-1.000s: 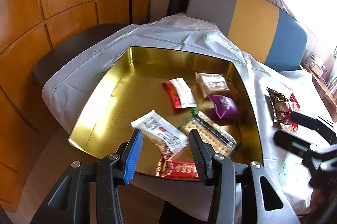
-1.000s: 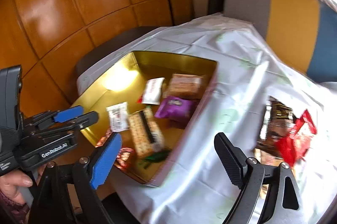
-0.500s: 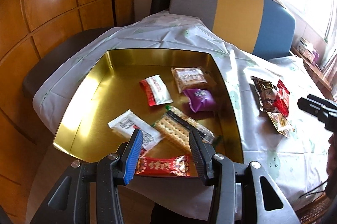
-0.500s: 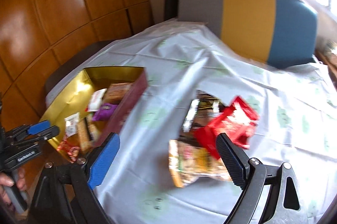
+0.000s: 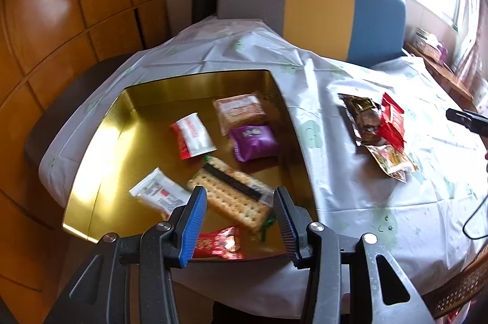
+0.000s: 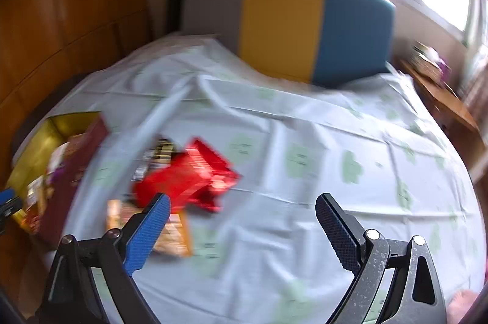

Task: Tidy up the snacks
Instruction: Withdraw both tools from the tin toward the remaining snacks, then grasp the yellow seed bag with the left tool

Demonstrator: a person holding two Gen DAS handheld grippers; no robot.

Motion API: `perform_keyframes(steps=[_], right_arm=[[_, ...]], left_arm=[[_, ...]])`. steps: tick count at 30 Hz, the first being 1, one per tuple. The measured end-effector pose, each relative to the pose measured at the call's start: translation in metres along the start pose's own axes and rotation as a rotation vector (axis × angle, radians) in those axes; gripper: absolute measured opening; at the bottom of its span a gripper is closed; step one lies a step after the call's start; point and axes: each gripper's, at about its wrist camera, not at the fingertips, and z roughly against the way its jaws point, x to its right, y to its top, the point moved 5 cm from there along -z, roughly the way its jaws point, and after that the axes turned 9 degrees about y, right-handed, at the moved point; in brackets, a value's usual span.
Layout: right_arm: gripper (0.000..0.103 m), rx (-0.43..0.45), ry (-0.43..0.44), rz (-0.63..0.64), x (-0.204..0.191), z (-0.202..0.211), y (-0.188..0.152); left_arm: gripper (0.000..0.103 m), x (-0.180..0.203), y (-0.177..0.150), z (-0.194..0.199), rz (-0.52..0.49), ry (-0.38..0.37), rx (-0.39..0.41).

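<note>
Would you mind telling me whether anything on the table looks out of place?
Yes: three packets, dark, red and orange, lie overlapping on the tablecloth, outside the gold tin where the other snacks sit. Nothing looks spilled or torn.

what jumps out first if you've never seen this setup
The shiny gold tin on the left of the white tablecloth, with packets scattered inside, among them a purple packet and a long cracker pack. To its right, a small heap of loose snacks topped by a bright red packet lies on the cloth.
</note>
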Motion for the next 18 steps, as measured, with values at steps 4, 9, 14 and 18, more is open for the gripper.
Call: perform_keyframes(steps=[4, 9, 14, 18], right_arm=[[0.097, -0.044, -0.027, -0.229, 0.049, -0.011, -0.010], [0.097, -0.045, -0.003, -0.354, 0.068, -0.011, -0.011], [0.097, -0.045, 0.034, -0.365, 0.060, -0.010, -0.012], [0.099, -0.035, 0.050, -0.362, 0.056, -0.008, -0.010]], left_arm=[[0.046, 0.020, 0.004, 0.000, -0.042, -0.033, -0.014], [0.046, 0.053, 0.007, -0.003, -0.087, -0.114, -0.053], [0.046, 0.107, 0.010, 0.000, -0.272, -0.186, -0.027], [0.054, 0.152, 0.011, -0.008, -0.462, -0.233, -0.018]])
